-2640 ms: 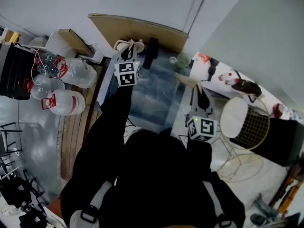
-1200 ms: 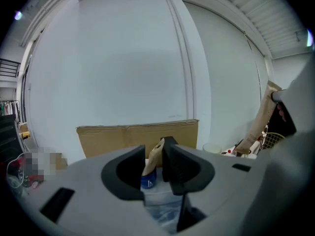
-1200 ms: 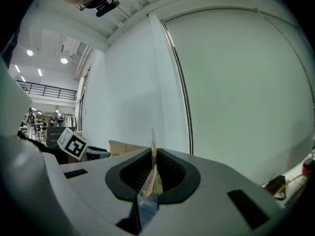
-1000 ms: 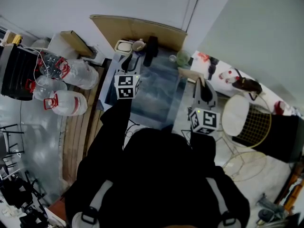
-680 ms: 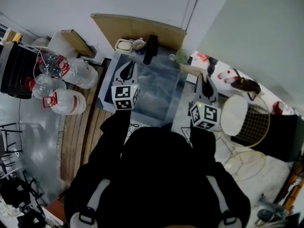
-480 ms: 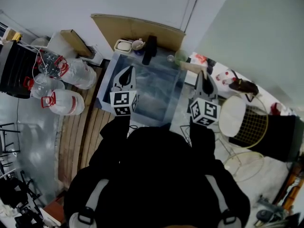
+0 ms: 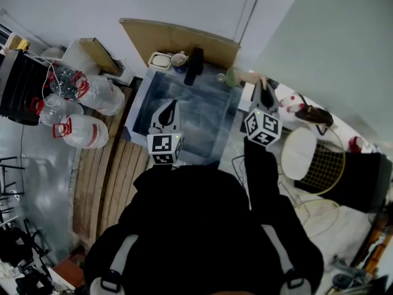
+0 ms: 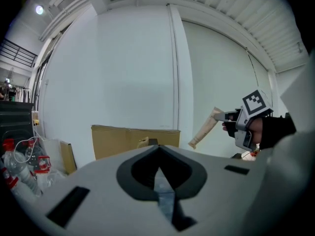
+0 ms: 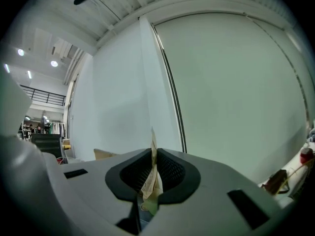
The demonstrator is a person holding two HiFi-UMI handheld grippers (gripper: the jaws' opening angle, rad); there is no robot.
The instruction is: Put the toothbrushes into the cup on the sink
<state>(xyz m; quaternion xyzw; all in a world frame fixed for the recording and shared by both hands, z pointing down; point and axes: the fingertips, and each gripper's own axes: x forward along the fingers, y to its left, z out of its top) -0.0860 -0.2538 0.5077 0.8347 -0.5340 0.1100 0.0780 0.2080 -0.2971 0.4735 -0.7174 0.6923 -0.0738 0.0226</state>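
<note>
The sink lies ahead of me, with a small white cup on its back edge. My left gripper hangs over the near side of the basin, well short of the cup, jaws shut with nothing between them. My right gripper is raised at the sink's right back corner. It is shut on a tan paper-wrapped toothbrush that sticks out leftward. The wrapper shows pinched between its jaws. The left gripper view shows that toothbrush held up in the air.
A soap dish, a black object and a green cup line the sink's back edge. A cardboard panel leans on the wall. Water jugs stand left; a wire basket is right.
My left gripper has drawn back from the cup towards me and its jaws have shut empty. My right gripper has carried the wrapped toothbrush forward to the sink's back right corner.
</note>
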